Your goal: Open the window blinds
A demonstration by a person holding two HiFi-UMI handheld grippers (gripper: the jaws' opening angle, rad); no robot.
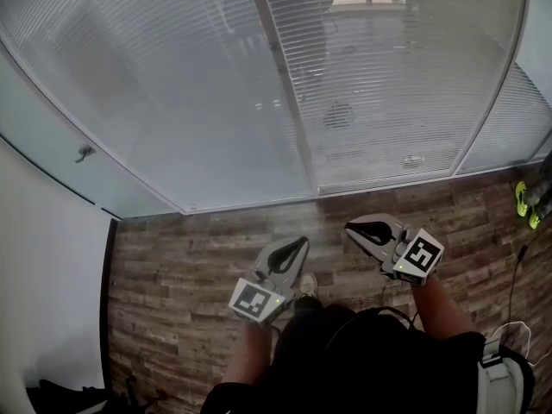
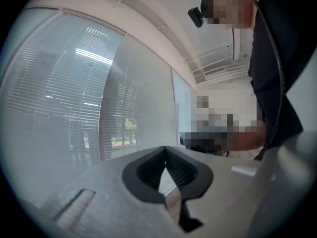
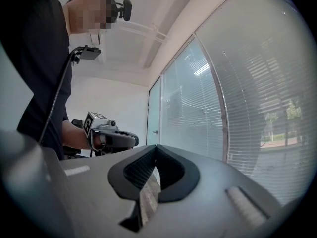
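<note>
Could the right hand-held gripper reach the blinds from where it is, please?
Probably not yet: the right hand-held gripper hangs shut over the floor, short of the blinds. Nothing stands between them, except perhaps glass.

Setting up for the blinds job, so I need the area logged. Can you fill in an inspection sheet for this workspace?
Surface: wooden floor, running up to the window.
Job's things: window blinds lowered, slats mostly closed.
Clutter: yellow-green shoes at right edge.
Grippers: left gripper and right gripper both shut, empty, short of the window.
Cables: thin cable on floor, right side.
Surroundings: door handle on the left panel; white wall beside it.
</note>
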